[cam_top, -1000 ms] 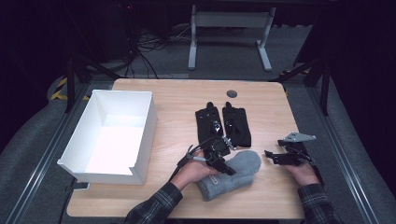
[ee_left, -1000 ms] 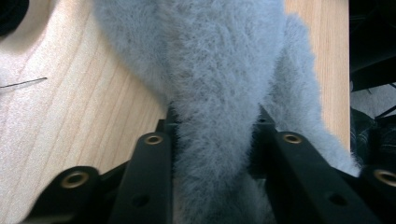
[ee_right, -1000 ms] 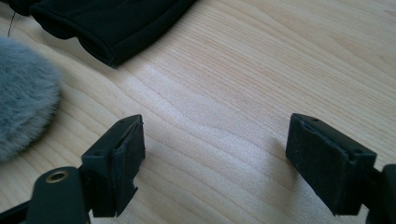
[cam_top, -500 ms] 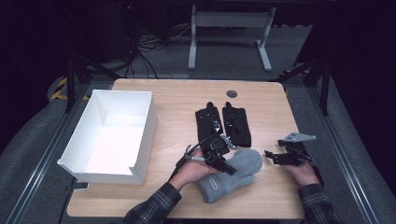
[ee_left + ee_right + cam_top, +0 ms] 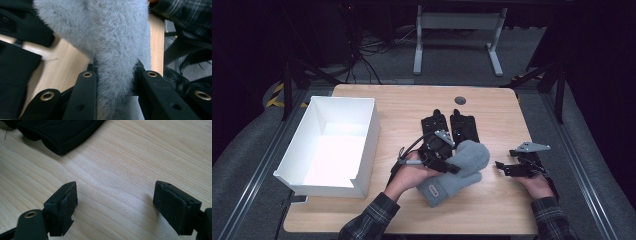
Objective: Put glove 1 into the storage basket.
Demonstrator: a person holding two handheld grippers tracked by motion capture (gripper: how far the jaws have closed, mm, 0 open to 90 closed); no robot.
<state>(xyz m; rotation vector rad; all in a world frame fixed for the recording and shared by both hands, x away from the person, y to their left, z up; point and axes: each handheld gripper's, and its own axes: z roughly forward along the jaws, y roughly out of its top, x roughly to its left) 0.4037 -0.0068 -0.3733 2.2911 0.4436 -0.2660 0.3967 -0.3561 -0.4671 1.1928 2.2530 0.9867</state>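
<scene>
A fluffy grey mitten [image 5: 457, 167] lies just below the centre of the high view, on a wooden table [image 5: 402, 107]. The left gripper [image 5: 443, 162] has it pinched — in the left gripper view the fleece [image 5: 117, 62] bunches between both black jaws. Two black gloves [image 5: 449, 127] lie flat just above it. The right gripper [image 5: 507, 169], at lower right, rests with jaws wide and empty. A white box [image 5: 364, 145] at left is empty — judging by that, sorting has barely begun.
</scene>
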